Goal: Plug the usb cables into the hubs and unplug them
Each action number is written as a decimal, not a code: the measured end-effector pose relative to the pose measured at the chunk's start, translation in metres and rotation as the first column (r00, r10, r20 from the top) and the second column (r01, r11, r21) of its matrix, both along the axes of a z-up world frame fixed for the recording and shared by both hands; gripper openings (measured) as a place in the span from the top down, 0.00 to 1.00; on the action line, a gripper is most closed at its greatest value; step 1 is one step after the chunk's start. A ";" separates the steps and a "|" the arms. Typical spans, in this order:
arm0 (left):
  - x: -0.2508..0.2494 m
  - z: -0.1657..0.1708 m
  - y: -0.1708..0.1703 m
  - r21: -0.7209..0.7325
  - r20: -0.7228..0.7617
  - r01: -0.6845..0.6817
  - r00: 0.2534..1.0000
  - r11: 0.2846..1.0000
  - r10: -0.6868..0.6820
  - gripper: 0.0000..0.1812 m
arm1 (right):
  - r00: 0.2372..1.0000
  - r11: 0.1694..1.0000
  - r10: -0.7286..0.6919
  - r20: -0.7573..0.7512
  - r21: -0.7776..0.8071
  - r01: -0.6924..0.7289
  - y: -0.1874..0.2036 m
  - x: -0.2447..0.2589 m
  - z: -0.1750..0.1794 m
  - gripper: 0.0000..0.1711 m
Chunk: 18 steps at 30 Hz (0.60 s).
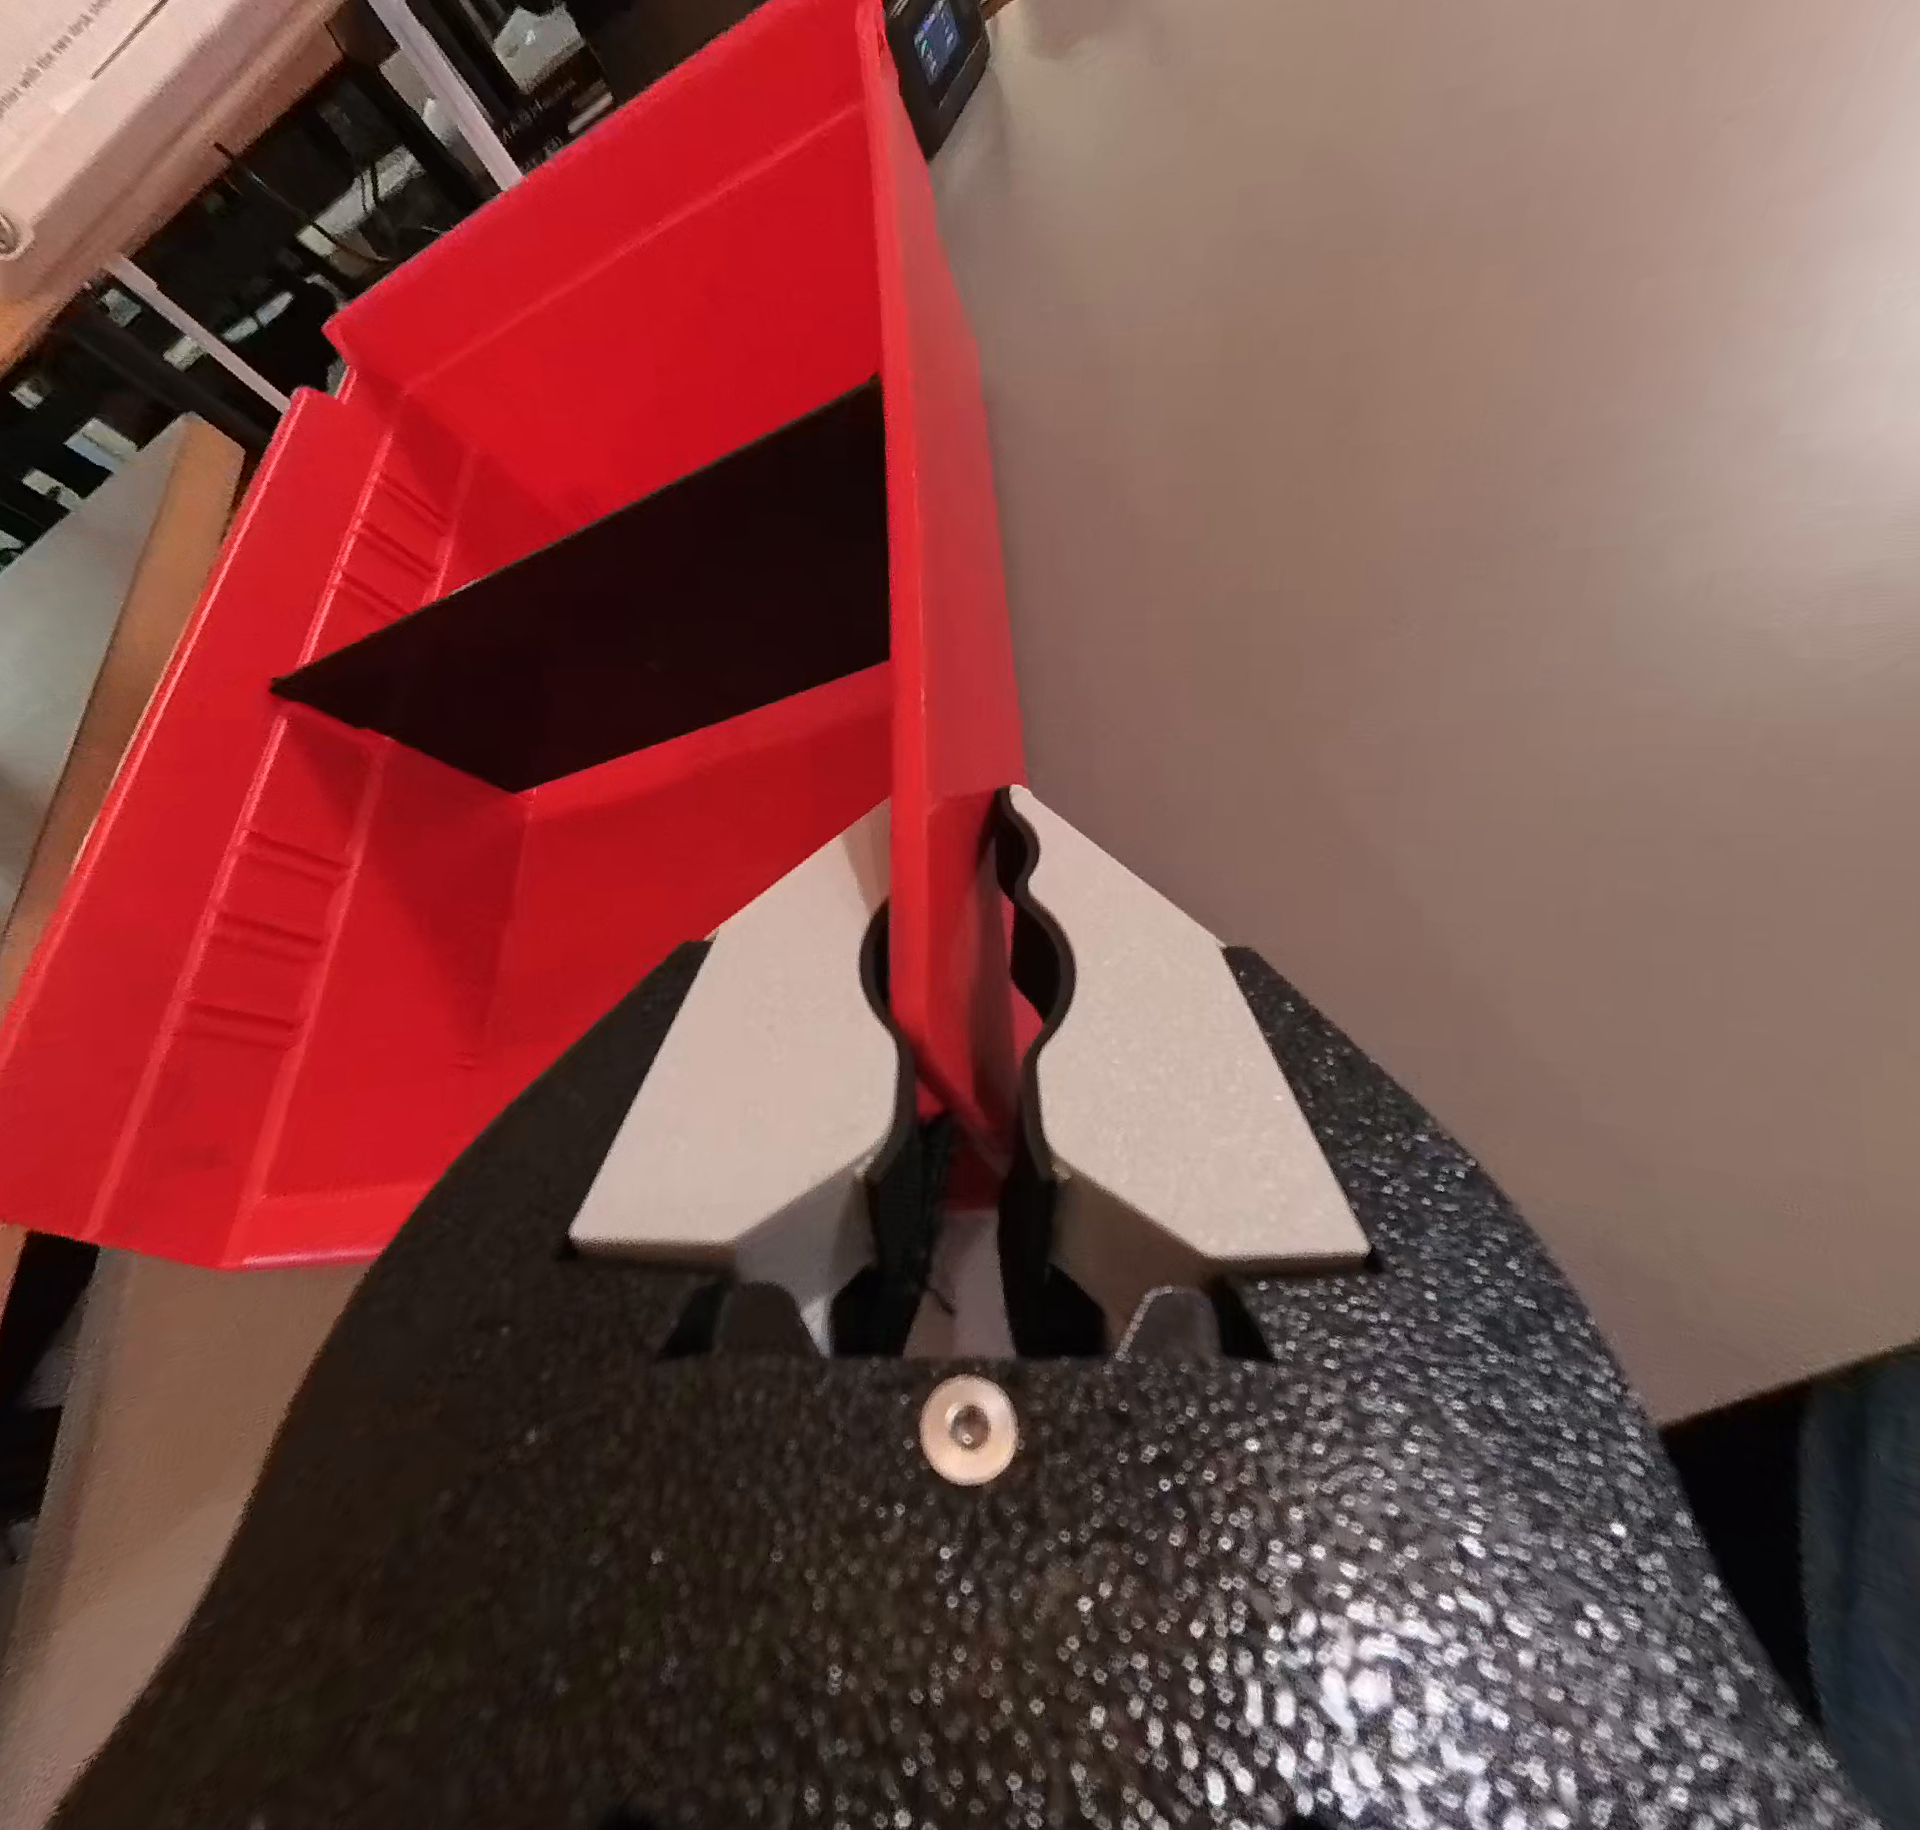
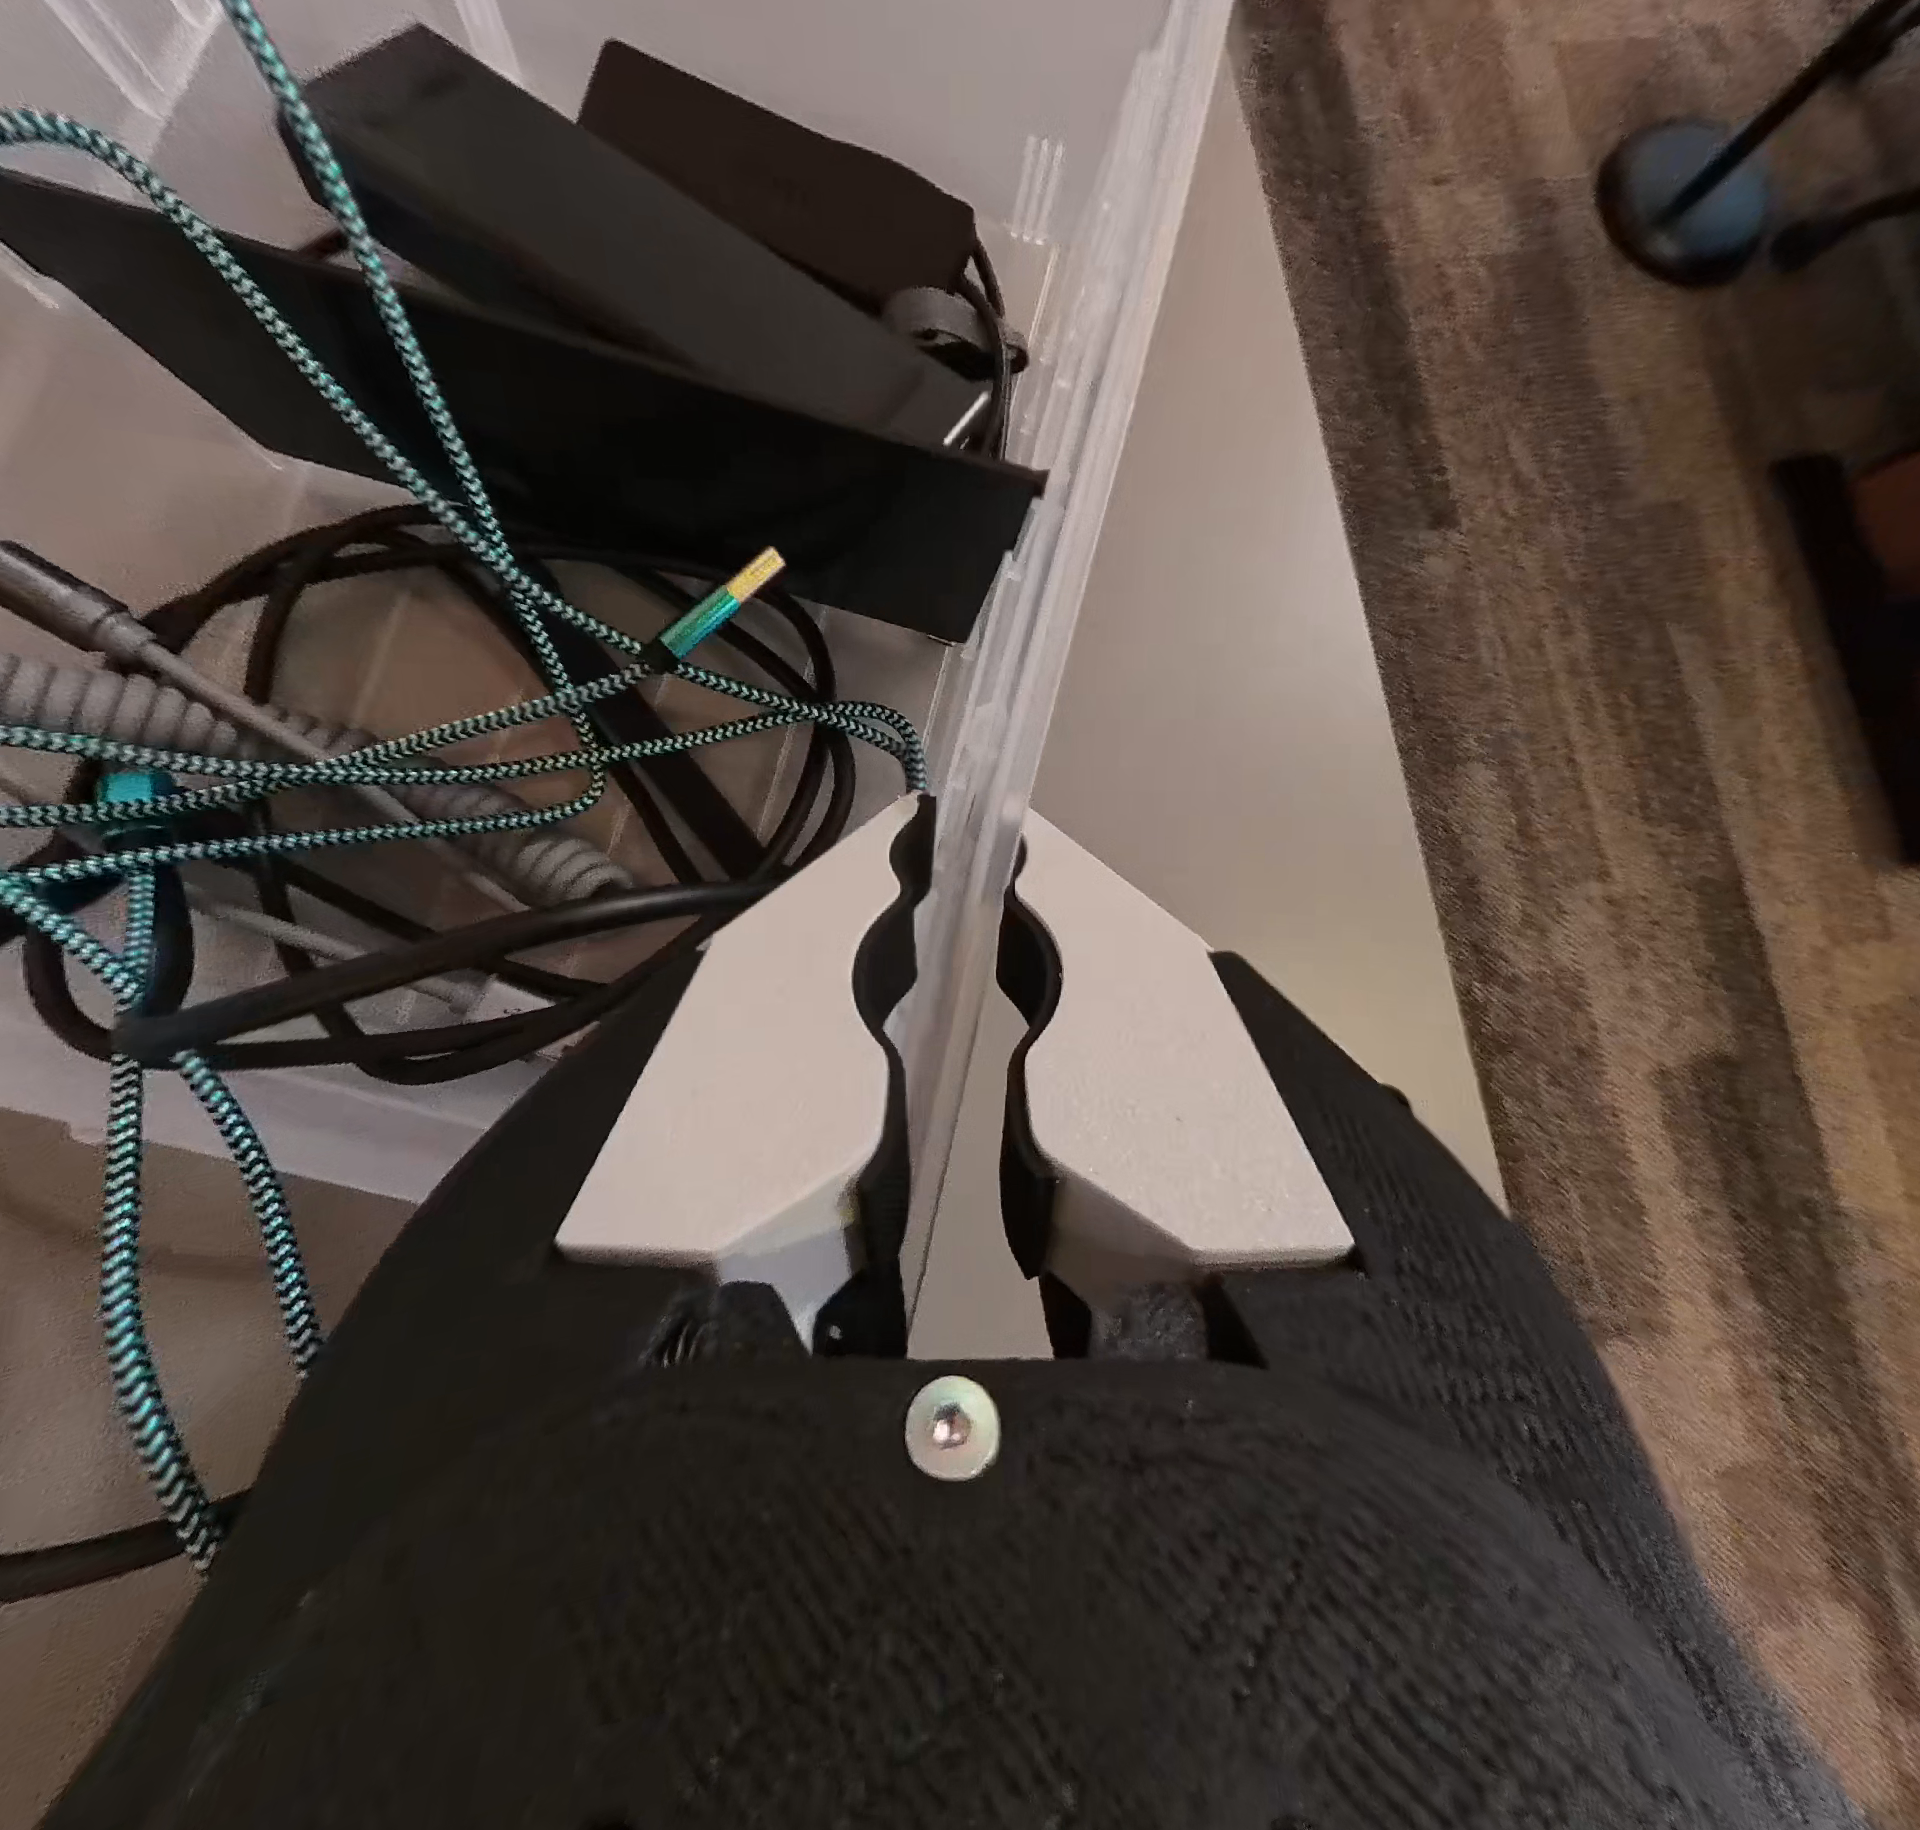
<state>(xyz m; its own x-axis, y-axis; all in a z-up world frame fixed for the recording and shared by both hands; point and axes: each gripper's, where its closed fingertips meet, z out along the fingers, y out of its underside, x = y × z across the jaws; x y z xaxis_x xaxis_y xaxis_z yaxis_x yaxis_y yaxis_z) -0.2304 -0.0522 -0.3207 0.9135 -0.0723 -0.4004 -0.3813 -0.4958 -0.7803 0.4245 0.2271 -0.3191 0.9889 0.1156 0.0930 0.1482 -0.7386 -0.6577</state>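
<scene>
the left claw (image 1: 951,959) is pinching the side wall of a red bin (image 1: 665,430), its jaws clamped on the rim that runs up toward 12 o'clock. the bin looks empty apart from a black divider (image 1: 623,627) standing across it at about 10 o'clock from the claw. the bin appears tilted or lifted over the pale surface (image 1: 1455,637), though how far clear of it cannot be told.

the right claw (image 2: 956,980) is pressed onto the side wall of a clear bin (image 2: 1081,492), which holds the task's things. beyond a black divider (image 2: 582,409), toward 11 o'clock, lie two black hubs (image 2: 582,211). nearer, at 9 to 10 o'clock, is a tangle of cords: a teal braided usb cable (image 2: 436,762) with its gold-tipped plug (image 2: 727,601) pointing free toward 1 o'clock, a black cable (image 2: 436,980) and a grey coiled cable (image 2: 114,700).

judging by this, the step in hand is handling the bins, probably positioning them on the surface; no cable is plugged in yet. next, each claw should probably release its wall, then one take a hub and the other the teal plug by its shell. the tangle may drag on the plug, so it should be freed before lining it up with a port.
</scene>
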 end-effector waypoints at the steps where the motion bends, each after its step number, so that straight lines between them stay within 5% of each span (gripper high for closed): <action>1: 0.002 0.000 -0.002 0.005 0.002 0.008 1.000 1.000 -0.008 0.96 | 1.000 1.000 0.013 -0.013 0.007 -0.013 0.001 -0.002 0.000 0.96; 9: 0.027 0.013 -0.021 0.108 0.029 0.003 1.000 0.994 -0.006 0.96 | 0.977 0.978 0.207 -0.044 0.022 -0.206 0.004 -0.044 0.000 0.97; 18: 0.026 0.032 -0.054 0.123 0.022 -0.060 0.998 0.991 0.058 0.96 | 0.904 0.905 0.424 -0.061 0.052 -0.421 0.006 -0.155 0.000 0.97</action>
